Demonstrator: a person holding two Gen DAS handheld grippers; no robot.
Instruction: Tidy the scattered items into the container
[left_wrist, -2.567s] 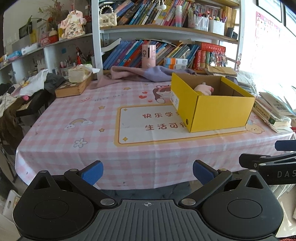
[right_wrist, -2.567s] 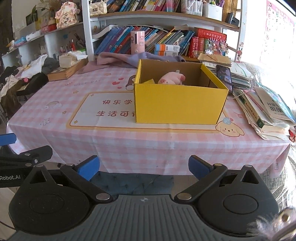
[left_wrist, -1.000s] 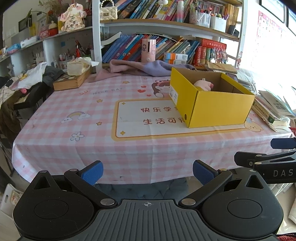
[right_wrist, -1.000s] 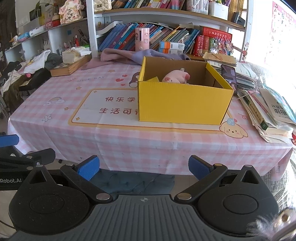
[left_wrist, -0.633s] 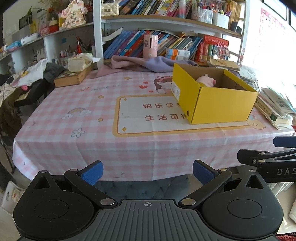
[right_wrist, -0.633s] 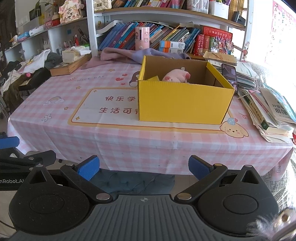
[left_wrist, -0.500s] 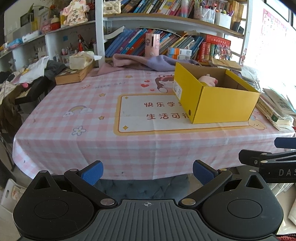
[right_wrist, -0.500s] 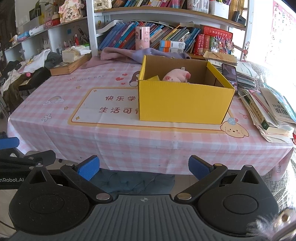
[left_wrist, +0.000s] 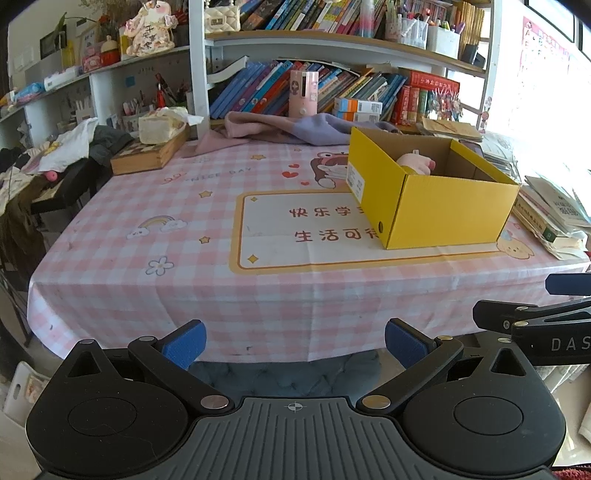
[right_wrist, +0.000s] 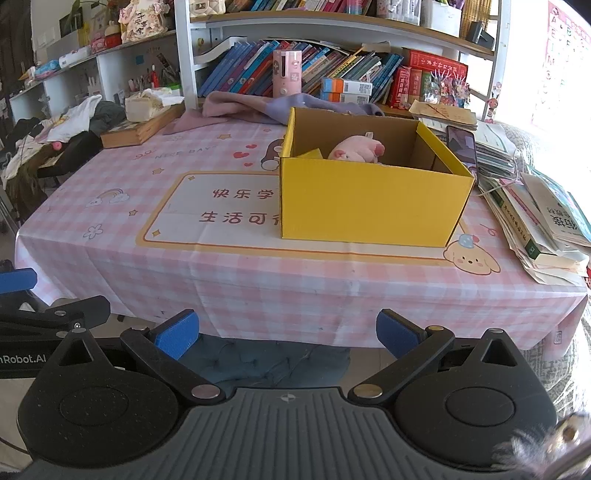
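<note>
Left hand-held gripper (left_wrist: 295, 341) and right hand-held gripper (right_wrist: 284, 334) are held wide apart, empty, short of the surface (left_wrist: 184, 266) | pink plush toy (right_wrist: 356, 149) is seen inside yellow box (right_wrist: 369, 201) | judged soft, light, best pinched mid-body

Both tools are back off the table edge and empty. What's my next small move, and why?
Probably hold both where they are and look the tablecloth over. The left tool and right tool are open and empty, the pink plush lies inside the yellow box, and no loose small item shows near it.
</note>
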